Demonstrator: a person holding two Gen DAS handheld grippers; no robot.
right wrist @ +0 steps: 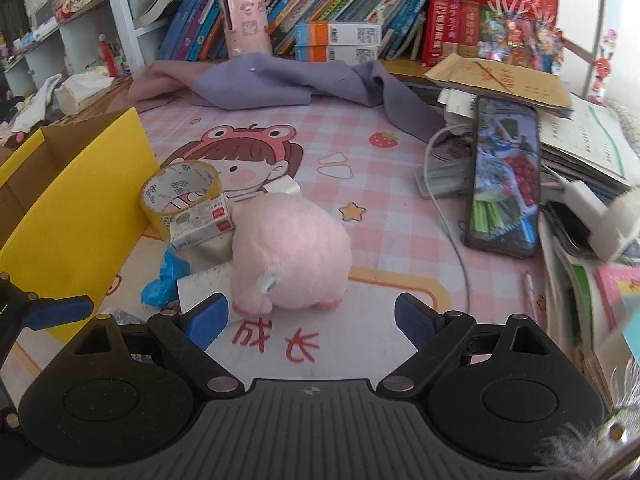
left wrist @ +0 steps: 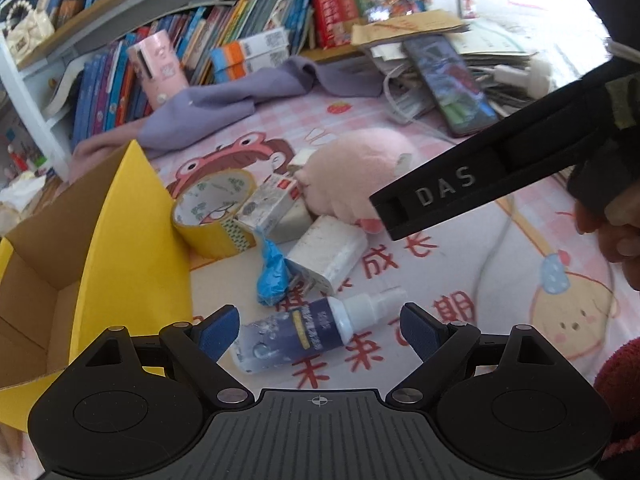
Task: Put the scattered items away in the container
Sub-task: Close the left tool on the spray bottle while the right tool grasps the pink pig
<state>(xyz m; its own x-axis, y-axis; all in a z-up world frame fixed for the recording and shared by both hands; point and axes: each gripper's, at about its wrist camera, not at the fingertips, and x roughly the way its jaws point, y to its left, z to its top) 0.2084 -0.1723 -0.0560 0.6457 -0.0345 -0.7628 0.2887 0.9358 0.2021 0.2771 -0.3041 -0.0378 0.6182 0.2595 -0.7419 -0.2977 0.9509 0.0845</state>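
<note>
A desk covered by a pink checked cartoon mat [right wrist: 400,216] carried the clutter. Just ahead of the left claw lay a spray bottle [left wrist: 304,332], with a blue bag [left wrist: 272,276], white adapter [left wrist: 332,256] and tape roll [left wrist: 212,212] beyond; a yellow cardboard box [left wrist: 132,248] stood to its left. Ahead of the right claw sat a pink plush pig [right wrist: 292,264], a phone [right wrist: 504,176] farther right and purple cloth [right wrist: 280,84] at the back.

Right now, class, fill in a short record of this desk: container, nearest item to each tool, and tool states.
container: yellow box, open, empty as far as visible
left tool: open, spray bottle lying between its fingers, not gripped
right tool: open, pink plush pig just ahead
also loose: tape roll, blue bag
</note>
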